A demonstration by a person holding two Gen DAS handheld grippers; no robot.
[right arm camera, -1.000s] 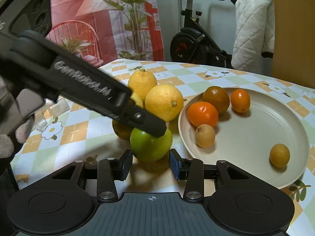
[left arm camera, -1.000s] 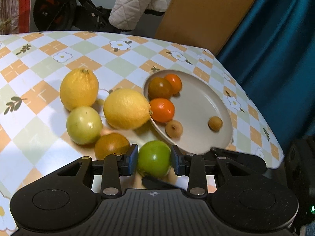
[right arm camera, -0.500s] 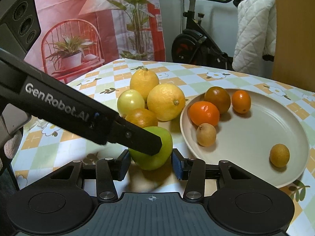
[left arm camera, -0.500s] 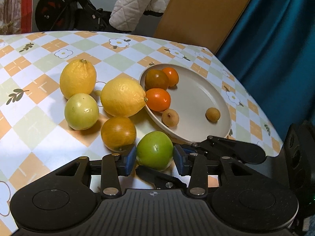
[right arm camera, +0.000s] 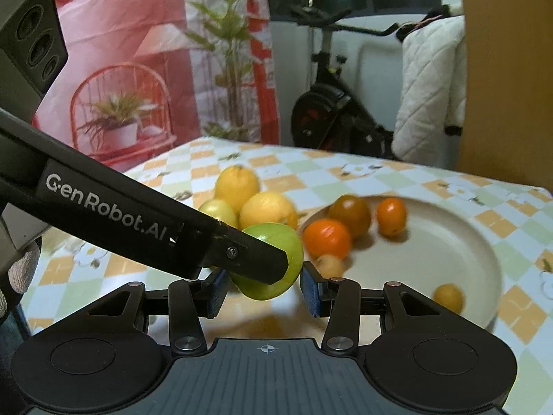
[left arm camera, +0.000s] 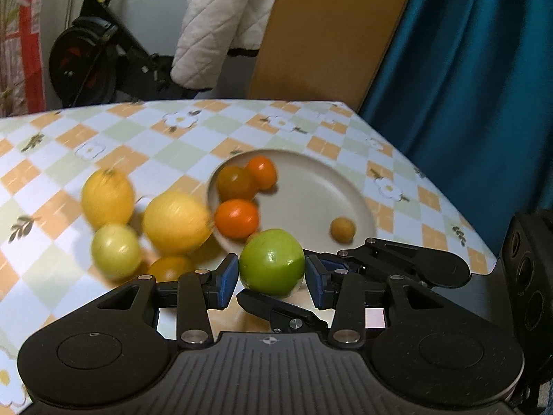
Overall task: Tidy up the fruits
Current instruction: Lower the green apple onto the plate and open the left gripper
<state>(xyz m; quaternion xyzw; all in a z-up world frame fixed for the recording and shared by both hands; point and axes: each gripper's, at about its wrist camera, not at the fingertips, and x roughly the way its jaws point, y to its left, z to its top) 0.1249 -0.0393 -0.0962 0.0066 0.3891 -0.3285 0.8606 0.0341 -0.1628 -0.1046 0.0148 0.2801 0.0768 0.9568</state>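
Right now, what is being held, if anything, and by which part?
The green apple, gripped across its middle, on opposite sides, by the left gripper and the right gripper together.

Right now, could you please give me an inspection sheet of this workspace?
Surface: table under a checked orange, green and white flowered cloth.
Job's things: round green fruit between both grippers, apparently lifted; round beige plate holds two orange fruits, a brownish fruit and two small tan fruits; beside it lie two yellow lemons, a pale yellow-green fruit and an orange-brown fruit.
Clutter: nothing seen.
Grippers: left gripper and right gripper, pads against the green fruit.
Cables: nothing seen.
Surroundings: black exercise bike, white quilted cloth, teal curtain.
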